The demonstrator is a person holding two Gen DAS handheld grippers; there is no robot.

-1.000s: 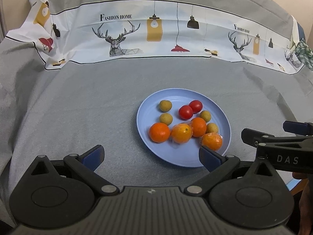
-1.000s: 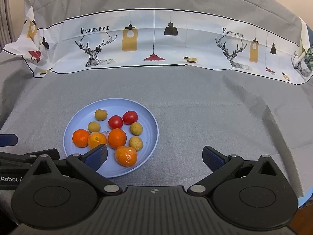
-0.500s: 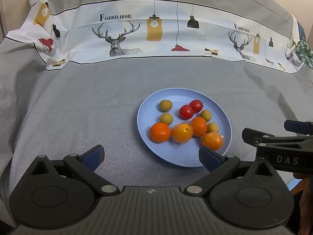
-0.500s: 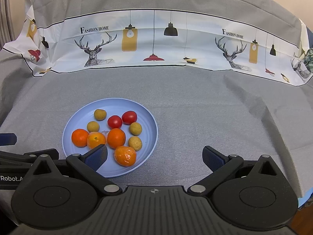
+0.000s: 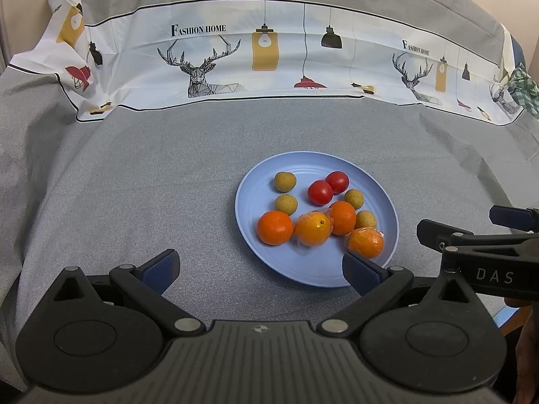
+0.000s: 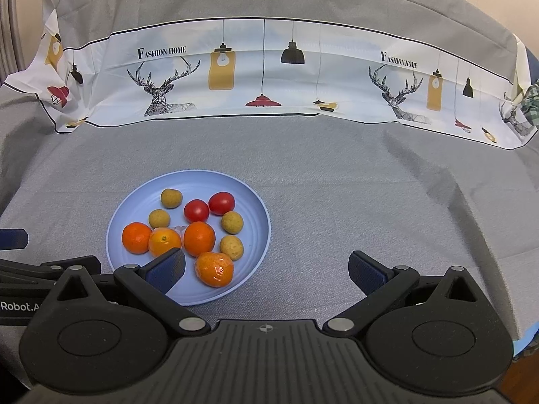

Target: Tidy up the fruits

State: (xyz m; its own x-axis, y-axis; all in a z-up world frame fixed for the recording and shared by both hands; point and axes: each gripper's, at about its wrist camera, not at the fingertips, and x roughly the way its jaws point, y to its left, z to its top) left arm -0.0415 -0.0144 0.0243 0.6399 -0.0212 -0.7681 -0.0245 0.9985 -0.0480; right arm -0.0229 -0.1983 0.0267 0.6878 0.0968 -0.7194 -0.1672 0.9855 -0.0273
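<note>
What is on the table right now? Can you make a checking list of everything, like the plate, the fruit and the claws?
Surface: grey cloth, wrinkled at the right.
Job's things: blue plate holding four oranges, two of them in clear wrap, two red tomatoes touching, and four small tan fruits.
Clutter: nothing seen.
Claws: left claw open, empty; right claw open, empty, both short of the fruit.
Cables: nothing seen.
Surroundings: printed deer-and-lamp banner behind; green checked cloth far right.

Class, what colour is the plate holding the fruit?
Light blue plate, clearest in the right wrist view.
</note>
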